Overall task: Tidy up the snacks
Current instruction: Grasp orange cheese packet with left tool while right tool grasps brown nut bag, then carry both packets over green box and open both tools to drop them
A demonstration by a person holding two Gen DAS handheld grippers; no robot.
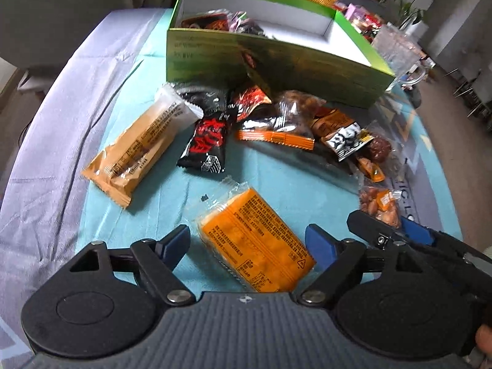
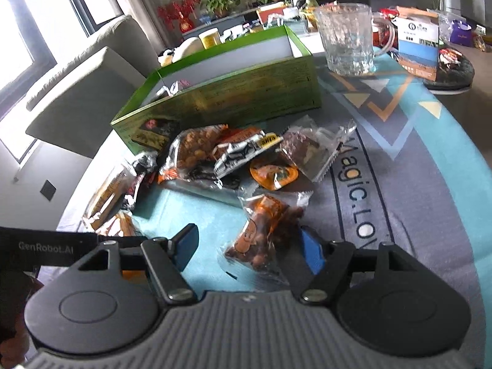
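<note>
An orange cracker packet (image 1: 255, 240) lies flat on the teal cloth between the blue pads of my left gripper (image 1: 247, 244), which stands open around it with a small gap at the left pad. My right gripper (image 2: 249, 247) is open around a clear packet of brown nuts (image 2: 261, 236); its right pad is close against the packet and its left pad stands apart. The same gripper (image 1: 384, 227) and nut packet (image 1: 381, 209) show at the right of the left wrist view. Behind stands the open green box (image 1: 276, 61) (image 2: 230, 98) with a few snacks inside.
Loose snacks lie heaped before the box: a tan bar packet (image 1: 138, 153), a black-and-red packet (image 1: 206, 144), and orange and clear packets (image 2: 270, 172). A glass mug (image 2: 347, 40) stands behind the box's right end. A grey chair (image 2: 83, 92) is at the table's left.
</note>
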